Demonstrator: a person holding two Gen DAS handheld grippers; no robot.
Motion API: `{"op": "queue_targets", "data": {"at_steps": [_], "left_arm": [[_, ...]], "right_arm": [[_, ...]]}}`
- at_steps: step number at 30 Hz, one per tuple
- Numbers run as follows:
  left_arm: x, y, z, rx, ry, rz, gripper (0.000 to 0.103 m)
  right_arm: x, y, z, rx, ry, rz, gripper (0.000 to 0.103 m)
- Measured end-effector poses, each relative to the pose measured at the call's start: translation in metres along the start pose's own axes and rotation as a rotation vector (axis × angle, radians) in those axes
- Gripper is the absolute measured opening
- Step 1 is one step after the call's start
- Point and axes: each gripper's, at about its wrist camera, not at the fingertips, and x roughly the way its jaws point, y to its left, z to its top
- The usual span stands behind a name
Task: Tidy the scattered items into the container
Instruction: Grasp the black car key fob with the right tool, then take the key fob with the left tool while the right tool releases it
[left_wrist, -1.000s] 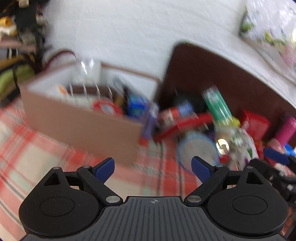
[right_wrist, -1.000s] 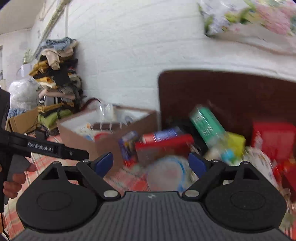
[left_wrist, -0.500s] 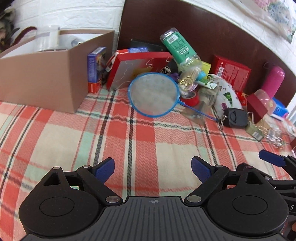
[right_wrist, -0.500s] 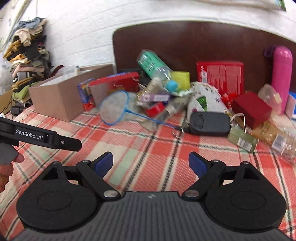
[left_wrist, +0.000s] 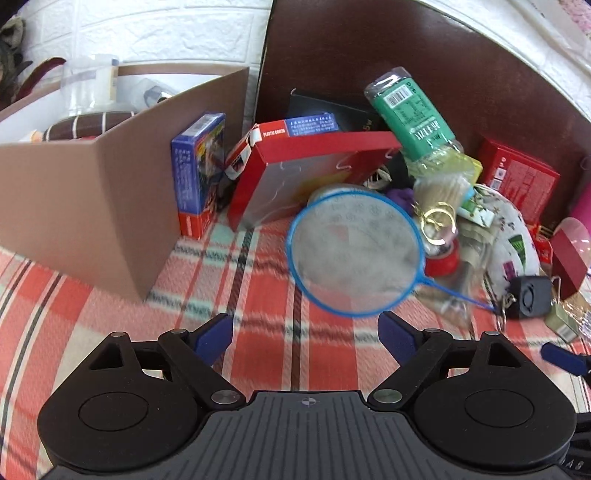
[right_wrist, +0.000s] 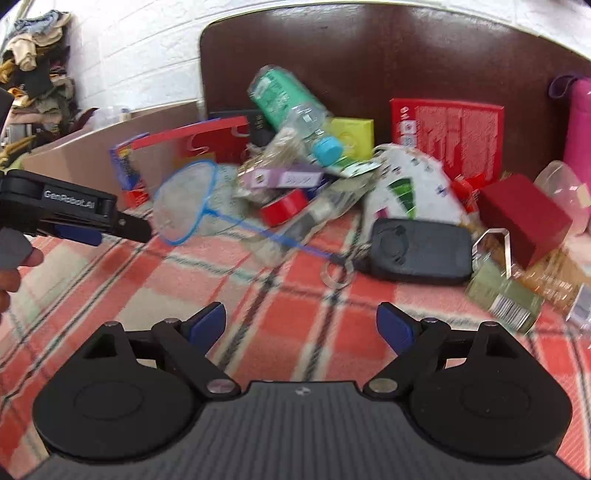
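A cardboard box (left_wrist: 74, 206) with several items inside stands at the left on the plaid cloth; it also shows in the right wrist view (right_wrist: 81, 155). A pile of items lies against the brown headboard: a blue round net (left_wrist: 354, 254) (right_wrist: 184, 203), a red flat box (left_wrist: 310, 177), a green bottle (left_wrist: 410, 114) (right_wrist: 291, 107), a black key fob (left_wrist: 532, 295) (right_wrist: 421, 251), red tape (right_wrist: 284, 206). My left gripper (left_wrist: 304, 332) is open and empty, just short of the net. My right gripper (right_wrist: 301, 321) is open and empty, near the key fob.
A blue card box (left_wrist: 197, 173) leans on the cardboard box. A red box (right_wrist: 447, 136), a pink bottle (right_wrist: 580, 125), a dark red block (right_wrist: 524, 218) and a small green box (right_wrist: 506, 295) lie at the right. The brown headboard (right_wrist: 369, 48) stands behind the pile.
Both grippers have dropped lower and moved closer to the pile. The left one now faces the net from close up; the right one is nearer the key fob. Both stay open.
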Motion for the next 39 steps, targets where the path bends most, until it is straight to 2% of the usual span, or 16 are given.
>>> {"op": "queue_targets", "data": {"at_steps": [6,12,15,18,19,20,21,24,26,29,30,34,37,39], "left_arm": [[0.020,0.002,0.021,0.007,-0.012,0.014,0.092],[0.039,-0.003,0.027,0.021,0.047,-0.054,0.092],[0.042,-0.008,0.026,0.032,0.058,-0.072,0.083],[0.039,-0.011,0.026,0.050,0.067,-0.082,0.060],[0.037,-0.012,0.026,0.055,0.074,-0.080,0.048],[0.035,-0.011,0.025,0.049,0.081,-0.076,0.051],[0.033,-0.011,0.024,0.040,0.084,-0.070,0.048],[0.021,-0.007,0.017,0.007,0.087,-0.092,0.048],[0.006,-0.010,0.007,0.011,0.086,-0.100,0.051],[-0.018,-0.017,-0.007,0.038,0.085,-0.130,0.051],[-0.026,-0.021,-0.011,0.056,0.085,-0.144,0.051],[-0.051,-0.041,-0.016,0.132,0.065,-0.205,0.053],[-0.057,-0.056,-0.013,0.164,0.051,-0.269,0.058],[-0.049,-0.070,-0.010,0.191,0.060,-0.281,0.058]], "right_arm": [[0.017,-0.033,0.017,0.036,-0.018,-0.100,0.090],[0.041,-0.058,0.034,0.011,-0.023,-0.126,0.093],[0.050,-0.066,0.036,0.027,-0.017,-0.106,0.097],[0.050,-0.063,0.033,0.000,-0.007,-0.098,0.097],[0.048,-0.061,0.033,-0.010,0.001,-0.090,0.095],[0.044,-0.057,0.032,-0.012,0.008,-0.069,0.094],[0.039,-0.053,0.031,-0.015,0.010,-0.037,0.092],[0.021,-0.040,0.024,-0.039,0.012,0.067,0.089],[0.009,-0.031,0.020,-0.056,0.013,0.136,0.090],[-0.009,-0.017,0.013,-0.080,0.015,0.240,0.089],[-0.015,-0.016,0.012,-0.082,0.011,0.247,0.089],[-0.032,-0.027,0.010,-0.043,-0.018,0.187,0.089],[-0.040,-0.037,0.008,-0.011,-0.031,0.151,0.089],[-0.038,-0.043,0.005,0.001,-0.010,0.116,0.087]]}}
